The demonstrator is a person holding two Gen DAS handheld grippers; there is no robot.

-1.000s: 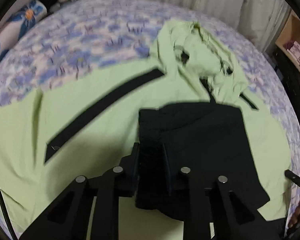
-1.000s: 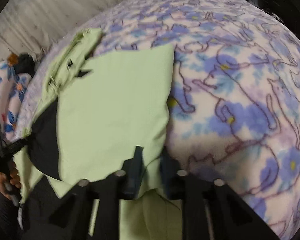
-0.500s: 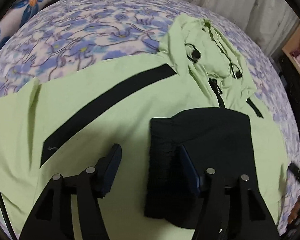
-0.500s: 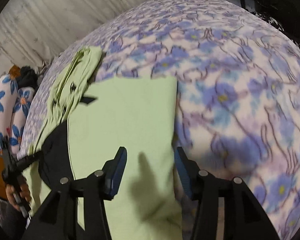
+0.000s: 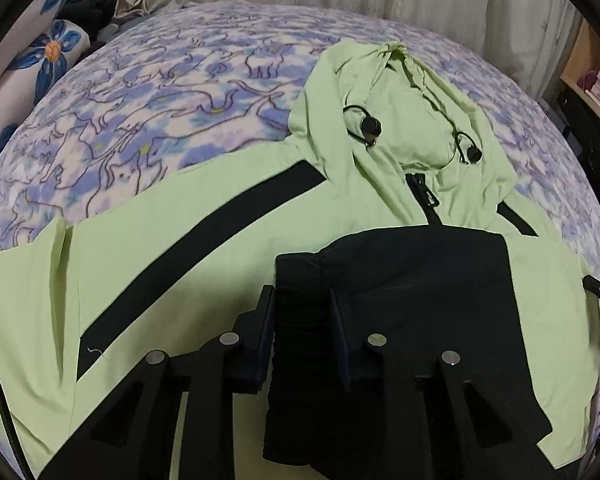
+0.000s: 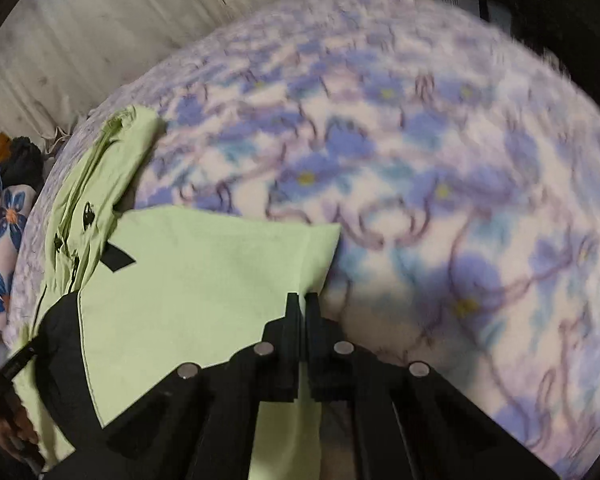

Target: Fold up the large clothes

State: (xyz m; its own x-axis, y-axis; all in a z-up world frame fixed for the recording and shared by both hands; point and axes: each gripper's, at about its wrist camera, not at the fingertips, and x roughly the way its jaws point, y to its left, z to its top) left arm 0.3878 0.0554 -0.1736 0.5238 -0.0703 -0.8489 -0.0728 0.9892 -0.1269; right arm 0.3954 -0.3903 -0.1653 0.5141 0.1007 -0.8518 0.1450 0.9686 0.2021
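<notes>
the light green hooded jacket [image 5: 228,248] lies spread on the floral blanket [image 5: 172,92]. the left gripper [image 5: 302,336] is closing around the black ribbed cuff [image 5: 300,292]. the right gripper [image 6: 303,312] is fully closed, pinching the jacket's green edge.

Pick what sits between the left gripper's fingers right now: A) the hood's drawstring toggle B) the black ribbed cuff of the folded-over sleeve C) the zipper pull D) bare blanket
B: in the left wrist view the left gripper, its jaws closing, has the black ribbed cuff between its fingers; the drawstring toggle and the zipper pull lie far up by the hood.
</notes>
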